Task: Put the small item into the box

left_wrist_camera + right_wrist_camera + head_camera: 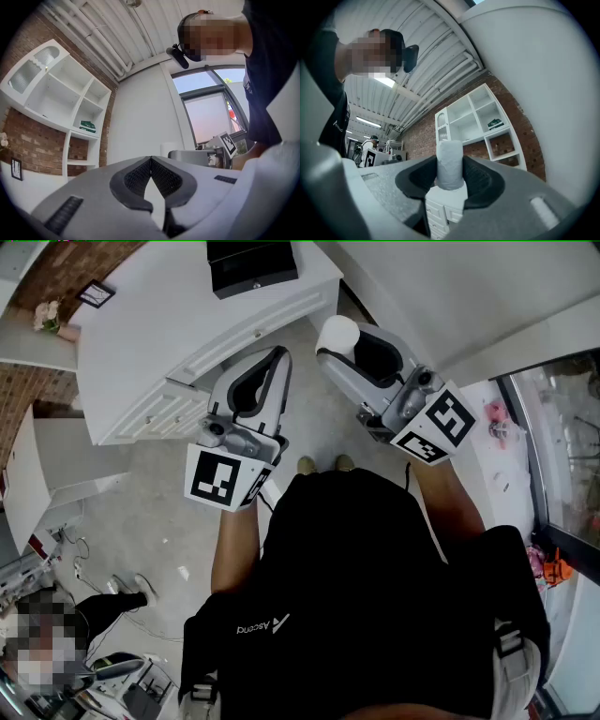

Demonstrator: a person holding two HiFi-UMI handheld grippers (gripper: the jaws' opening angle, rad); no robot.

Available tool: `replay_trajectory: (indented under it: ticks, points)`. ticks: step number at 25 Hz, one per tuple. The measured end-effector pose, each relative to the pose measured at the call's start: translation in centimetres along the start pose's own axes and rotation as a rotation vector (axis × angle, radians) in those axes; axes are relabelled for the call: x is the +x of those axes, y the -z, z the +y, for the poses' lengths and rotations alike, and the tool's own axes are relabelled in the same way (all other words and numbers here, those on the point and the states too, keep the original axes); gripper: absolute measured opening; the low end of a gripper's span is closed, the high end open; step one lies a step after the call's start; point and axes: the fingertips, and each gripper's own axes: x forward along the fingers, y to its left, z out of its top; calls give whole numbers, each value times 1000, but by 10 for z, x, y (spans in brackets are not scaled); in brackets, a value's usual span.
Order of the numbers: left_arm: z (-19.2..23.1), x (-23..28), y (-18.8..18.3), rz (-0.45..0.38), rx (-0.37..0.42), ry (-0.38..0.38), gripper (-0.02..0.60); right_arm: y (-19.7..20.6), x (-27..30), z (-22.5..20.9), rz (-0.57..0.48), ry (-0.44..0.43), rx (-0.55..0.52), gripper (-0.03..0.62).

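Observation:
My right gripper (341, 341) is shut on a small white roll (339, 332), which stands upright between its dark pads. In the right gripper view that white roll (450, 163) pokes up past the fingertips of the right gripper (450, 176). A black open box (251, 266) sits on the white desk (131, 334) at the top of the head view, ahead of both grippers. My left gripper (279, 356) is held beside the right one, near the desk's corner. In the left gripper view the left gripper (151, 160) has its tips touching and nothing between them.
The desk has white drawers (157, 414) facing me. A white shelf unit (61, 93) stands against a brick wall (525, 140). A window (562, 446) runs along the right. A seated person (84, 615) and floor clutter are at the lower left.

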Motion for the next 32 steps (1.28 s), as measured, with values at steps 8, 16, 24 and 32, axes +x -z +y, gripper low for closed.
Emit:
replay_trajectory:
  ticks: [8, 16, 24, 32]
  points:
    - [-1, -2, -1, 1, 9, -18, -2, 1, -3, -2, -5, -10, 41, 167]
    - [-7, 11, 7, 9, 15, -57, -2, -1, -18, -16, -1, -26, 47, 167]
    - [-8, 31, 21, 21, 38, -97, -2, 2, -20, -39, 9, -65, 57, 167]
    - [24, 42, 25, 19, 61, -130, -2, 9, 5, -62, 48, -61, 52, 167]
